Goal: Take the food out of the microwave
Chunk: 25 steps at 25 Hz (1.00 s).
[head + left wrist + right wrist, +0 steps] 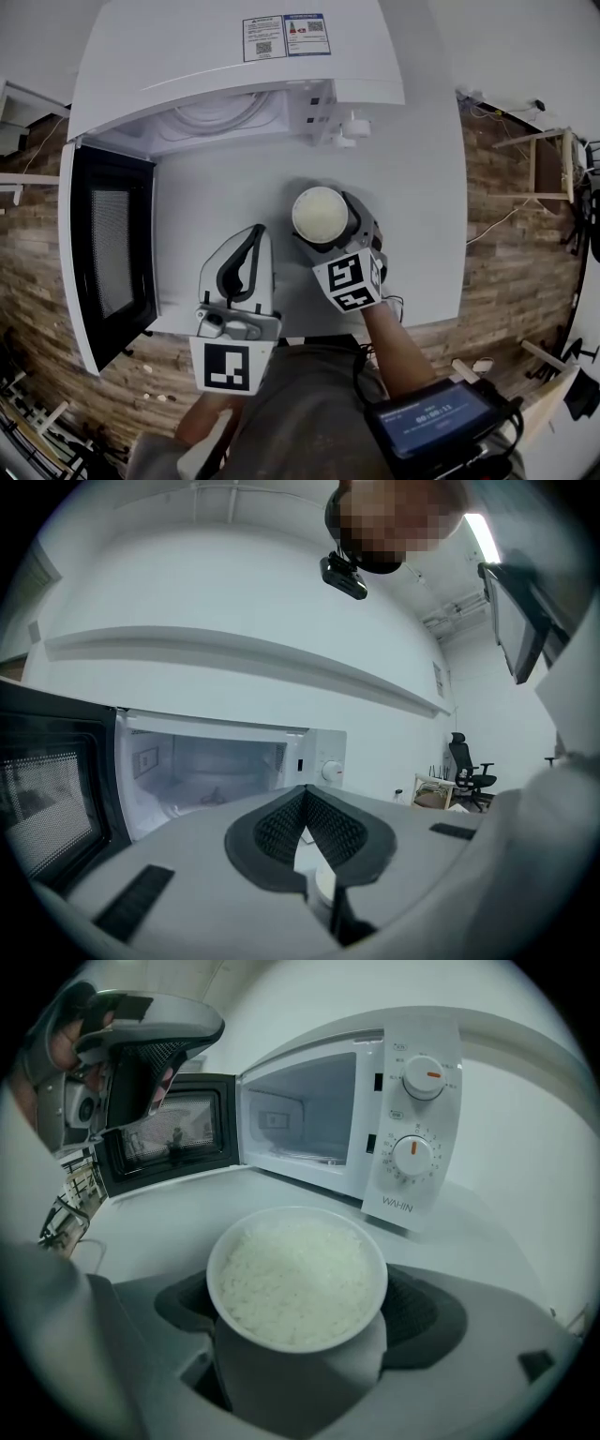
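As our right gripper (298, 1335) clasps the bowl of rice (296, 1274) upright, the bowl is outside the open microwave (234, 66), over the table (422, 206). Our left gripper (305, 832), jaws together on nothing, hangs just beside it.

Microwave (234, 56) at top of frame, on white table (422, 187). Door (103, 253) swung fully open to left; cavity empty.
Right gripper (328, 230) clamped on bowl (321, 214) of white rice, upright, over table in front of microwave.
Left gripper (253, 236) just beside it, to its left, jaws together, nothing between.
Wood floor (506, 253) around table.
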Tool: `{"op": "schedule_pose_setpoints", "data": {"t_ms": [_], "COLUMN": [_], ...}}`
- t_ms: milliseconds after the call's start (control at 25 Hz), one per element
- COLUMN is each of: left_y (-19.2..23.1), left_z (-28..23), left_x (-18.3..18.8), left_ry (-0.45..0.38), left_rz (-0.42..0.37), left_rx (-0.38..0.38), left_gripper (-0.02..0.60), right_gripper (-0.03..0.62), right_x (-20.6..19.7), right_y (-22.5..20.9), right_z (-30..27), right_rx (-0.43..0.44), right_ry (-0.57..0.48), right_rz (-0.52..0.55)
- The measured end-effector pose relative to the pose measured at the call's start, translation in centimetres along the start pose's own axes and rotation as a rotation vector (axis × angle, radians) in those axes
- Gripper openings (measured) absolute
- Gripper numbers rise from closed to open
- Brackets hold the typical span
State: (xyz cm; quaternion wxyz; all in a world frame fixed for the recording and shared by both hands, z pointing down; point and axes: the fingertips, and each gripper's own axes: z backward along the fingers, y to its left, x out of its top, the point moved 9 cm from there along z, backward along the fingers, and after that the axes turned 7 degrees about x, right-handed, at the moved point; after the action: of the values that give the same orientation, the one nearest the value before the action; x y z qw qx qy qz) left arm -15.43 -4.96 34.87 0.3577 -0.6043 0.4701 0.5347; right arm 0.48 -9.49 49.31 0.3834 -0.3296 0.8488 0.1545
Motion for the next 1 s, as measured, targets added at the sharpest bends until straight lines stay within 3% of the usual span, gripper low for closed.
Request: {"op": "schedule_pose_setpoints", "data": {"t_ms": [440, 680, 840, 1000], "left_y": [0.3, 0.1, 0.3, 0.1], "left_z": [0.3, 0.2, 0.0, 0.3], "left_x": [1.4, 2.5, 3.3, 4.5], "left_ry": [-0.022, -0.048, -0.089, -0.126], "left_rz": [-0.015, 0.004, -0.002, -0.003], "left_rx": [0.023, 0.015, 0.015, 0.021], "left_gripper": [0.006, 0.006, 0.006, 0.006], "right_gripper": [0.518, 0.518, 0.517, 0.511], "right_x": [-0.5, -1.1, 0.6, 5.1], "right_y": [0.2, -0.1, -0.8, -1.7], "right_z": [1.7, 5.9, 8.5, 10.9], "right_rx": [0.051, 0.061, 0.006, -0.019], "right_ry": [0.011, -0.047, -0.135, -0.316], "right_rz": [0.009, -0.115, -0.144, -0.128]}}
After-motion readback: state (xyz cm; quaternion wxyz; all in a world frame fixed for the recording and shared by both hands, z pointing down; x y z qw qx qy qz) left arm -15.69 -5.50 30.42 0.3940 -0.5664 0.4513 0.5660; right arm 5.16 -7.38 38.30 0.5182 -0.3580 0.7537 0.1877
